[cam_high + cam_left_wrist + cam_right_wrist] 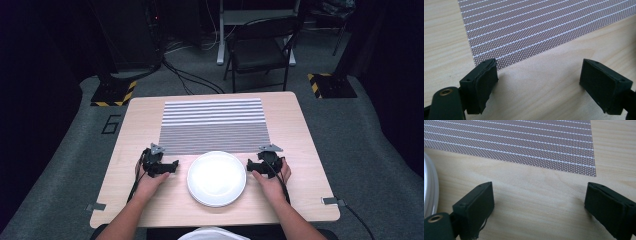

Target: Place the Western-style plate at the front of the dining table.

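A white round plate (216,178) lies on the wooden table (300,125) near its front edge. Behind it a grey placemat (214,126) with thin white stripes lies flat. My left gripper (161,165) rests on the table just left of the plate, jaws wide apart with nothing between them. My right gripper (264,164) rests just right of the plate, likewise open and empty. In the left gripper view the placemat's near corner (489,63) lies just past the left jaw. In the right gripper view the plate's rim (430,187) shows at the left edge and the placemat (524,145) ahead.
The table stands on grey carpet. A black folding chair (260,50) stands beyond the far edge. Cables (190,77) run across the floor behind the table. Two stand bases with yellow-black tape (114,93) sit at the far left and far right (331,85).
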